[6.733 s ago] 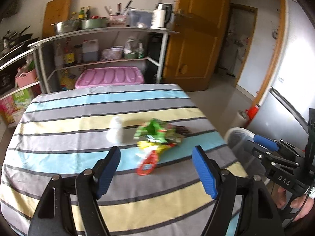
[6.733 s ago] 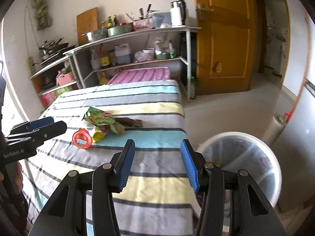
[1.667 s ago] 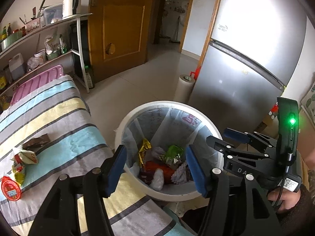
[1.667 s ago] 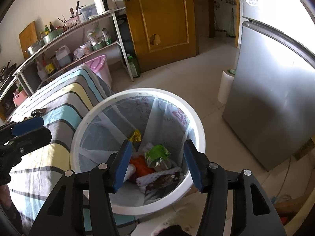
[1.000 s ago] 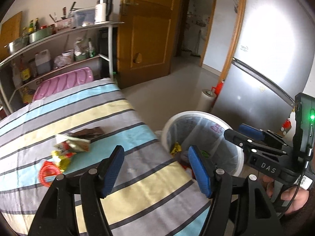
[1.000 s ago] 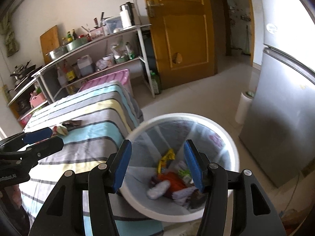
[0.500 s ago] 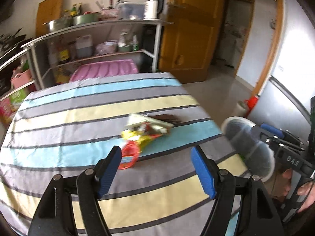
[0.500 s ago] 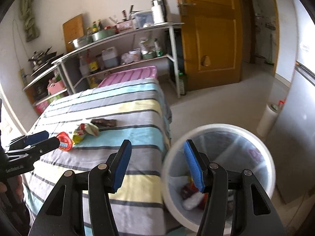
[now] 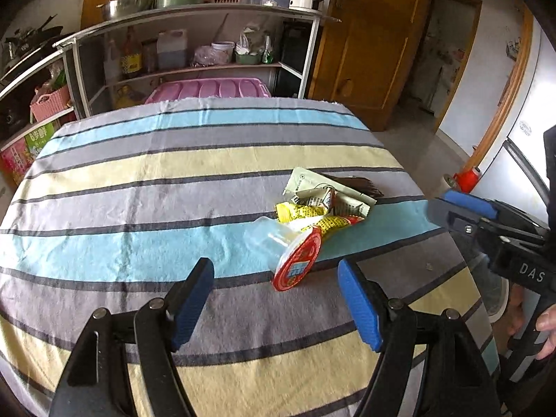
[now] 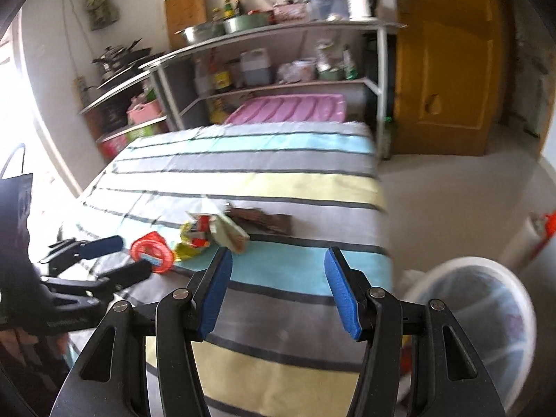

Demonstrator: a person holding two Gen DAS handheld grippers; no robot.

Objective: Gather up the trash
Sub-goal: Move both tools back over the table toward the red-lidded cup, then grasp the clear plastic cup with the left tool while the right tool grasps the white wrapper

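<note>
Both tongs have swung back from over the bin to the striped tabletop (image 9: 146, 160), and the white tissue wad and green wrapper that were on it earlier are gone from the pile now. Left tongs (image 9: 276, 307) hang wide open with nothing between the blue pads, right in front of a clear plastic cup with a red foil lid (image 9: 295, 260) lying on its side. Touching it behind are a crumpled yellow wrapper (image 9: 312, 217), a pale green-white packet (image 9: 326, 193) and a dark brown wrapper (image 9: 361, 186), all in 1 heap on the blue stripe. Right tongs (image 10: 278, 290) are spread open and empty too, hovering over the tabletop's right side, with the white lined trash bin (image 10: 486, 319) on the floor just beside that edge. Right view is pretty motion-blurred, so I can't tell what's in the bin.
</note>
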